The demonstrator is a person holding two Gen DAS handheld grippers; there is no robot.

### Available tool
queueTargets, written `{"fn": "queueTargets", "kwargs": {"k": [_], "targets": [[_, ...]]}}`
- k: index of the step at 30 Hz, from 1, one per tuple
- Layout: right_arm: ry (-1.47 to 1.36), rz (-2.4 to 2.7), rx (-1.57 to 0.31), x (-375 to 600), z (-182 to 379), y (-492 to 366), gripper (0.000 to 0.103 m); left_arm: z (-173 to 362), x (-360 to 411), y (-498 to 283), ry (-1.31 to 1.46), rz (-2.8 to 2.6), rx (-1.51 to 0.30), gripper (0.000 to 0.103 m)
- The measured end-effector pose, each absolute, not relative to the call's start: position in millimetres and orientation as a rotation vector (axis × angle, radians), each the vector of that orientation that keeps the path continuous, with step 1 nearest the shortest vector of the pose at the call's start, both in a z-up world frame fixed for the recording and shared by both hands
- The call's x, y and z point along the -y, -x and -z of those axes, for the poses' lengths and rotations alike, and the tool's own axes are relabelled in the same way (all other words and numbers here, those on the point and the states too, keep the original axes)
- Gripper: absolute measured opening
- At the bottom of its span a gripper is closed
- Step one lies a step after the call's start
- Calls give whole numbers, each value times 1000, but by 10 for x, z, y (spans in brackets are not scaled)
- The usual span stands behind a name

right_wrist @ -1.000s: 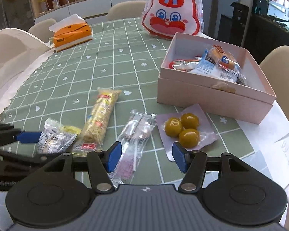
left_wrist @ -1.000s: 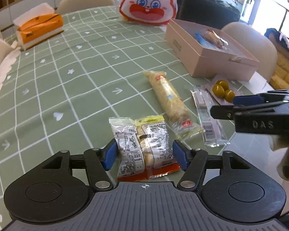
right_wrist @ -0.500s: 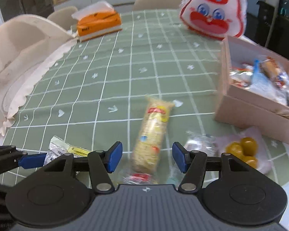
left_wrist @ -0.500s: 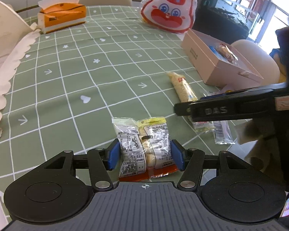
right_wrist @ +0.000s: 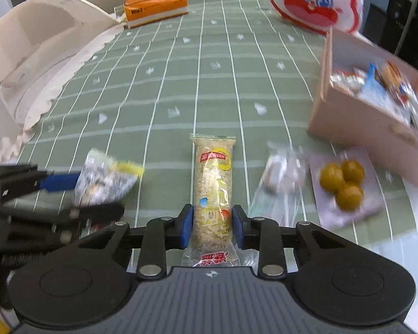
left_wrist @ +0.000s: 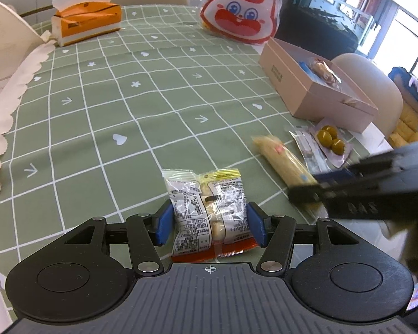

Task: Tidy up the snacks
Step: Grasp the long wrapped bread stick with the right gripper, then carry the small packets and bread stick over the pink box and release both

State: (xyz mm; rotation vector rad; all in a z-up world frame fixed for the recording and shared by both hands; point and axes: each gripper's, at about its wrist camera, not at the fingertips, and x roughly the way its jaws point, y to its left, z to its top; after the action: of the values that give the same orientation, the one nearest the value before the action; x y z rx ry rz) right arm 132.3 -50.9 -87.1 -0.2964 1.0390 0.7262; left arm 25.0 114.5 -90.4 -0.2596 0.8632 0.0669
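Note:
A clear biscuit packet (left_wrist: 209,203) with a yellow top and orange bottom lies on the green checked tablecloth (left_wrist: 125,97). My left gripper (left_wrist: 210,224) is shut on it, blue pads against both sides. To its right a long rice bar (right_wrist: 213,183) lies lengthwise between my right gripper's (right_wrist: 211,229) jaws, which are closing and touch its sides. In the left wrist view the right gripper (left_wrist: 303,188) shows blurred over the bar's (left_wrist: 281,158) near end. The pink box (left_wrist: 306,94) at the right holds several snacks.
A clear sachet (right_wrist: 278,183) and a pack of green olives (right_wrist: 342,183) lie between the bar and the box (right_wrist: 348,128). A rabbit-face bag (left_wrist: 239,14) and an orange tissue box (left_wrist: 86,22) stand at the far side. A white lace-edged chair cover (right_wrist: 41,55) borders the left.
My right gripper swung left from the sachet and olives to the rice bar and narrowed onto it. My left gripper closed slightly around the biscuit packet.

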Motion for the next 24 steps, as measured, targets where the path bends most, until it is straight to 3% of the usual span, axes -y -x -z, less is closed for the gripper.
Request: {"fn": "queueTargets", "kwargs": {"k": [20, 24], "targets": [[373, -771, -860, 275, 963, -1364, 38, 909, -1077, -252, 238, -77, -868, 62], [343, -776, -861, 243, 987, -1476, 46, 913, -1077, -242, 239, -78, -865, 62]]}}
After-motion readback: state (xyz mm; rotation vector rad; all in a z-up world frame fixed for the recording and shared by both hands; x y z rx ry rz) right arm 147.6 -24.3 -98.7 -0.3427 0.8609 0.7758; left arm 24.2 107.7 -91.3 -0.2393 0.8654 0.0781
